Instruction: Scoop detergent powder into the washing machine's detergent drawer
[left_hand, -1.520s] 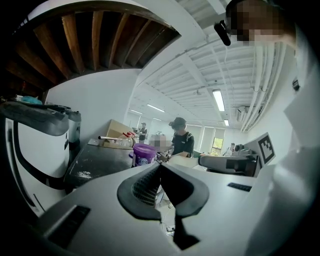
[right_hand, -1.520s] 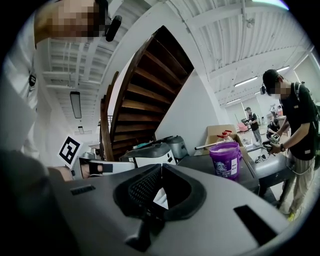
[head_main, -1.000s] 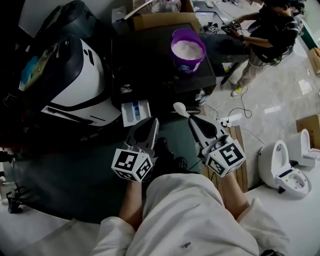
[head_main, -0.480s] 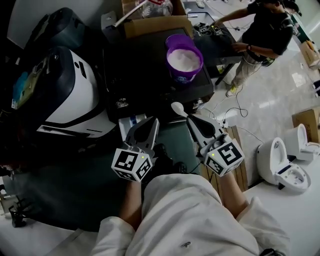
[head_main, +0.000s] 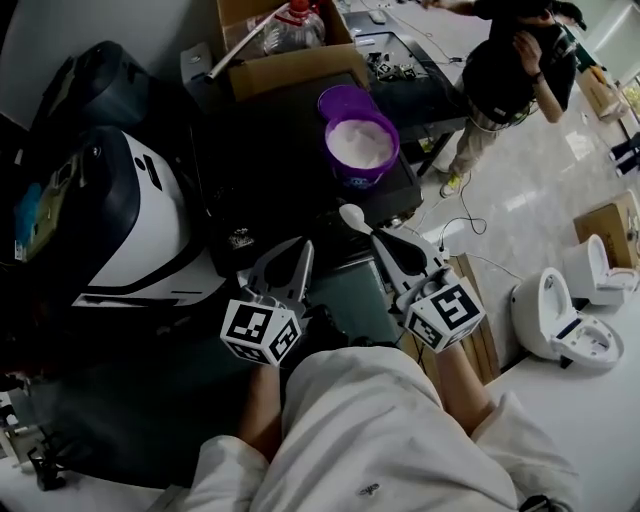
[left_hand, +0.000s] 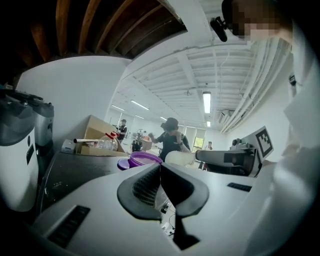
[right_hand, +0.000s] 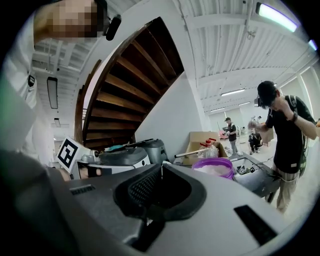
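The left gripper (head_main: 300, 250) is held low over the near edge of the black bench (head_main: 270, 150). Its jaws are pressed together with nothing between them, as the left gripper view (left_hand: 160, 167) shows. The right gripper (head_main: 378, 237) is just beside it. Its jaws are closed on the handle of a white plastic spoon (head_main: 353, 215), whose bowl sticks out past the tips toward the bench's near right corner. Whether the bowl carries anything cannot be told.

The round purple plastic tub (head_main: 360, 172) of white detergent powder (head_main: 360, 143) stands open by the bench's right edge, well apart from the spoon. The white and dark grey washing machine (head_main: 140, 215) sits at the bench's left edge, and a brown cardboard box (head_main: 285, 65) stands at its far edge.

A second ago the machine's pulled-out detergent drawer lay in plain sight just ahead of the left gripper. Now that gripper covers the spot and the drawer cannot be made out. Bench, tub and machine have slid up and left in the head view, while both grippers keep nearly the same place and the same closed jaws. The person in dark clothes (head_main: 505, 70) beyond the bench's right edge now has a hand raised to the head.
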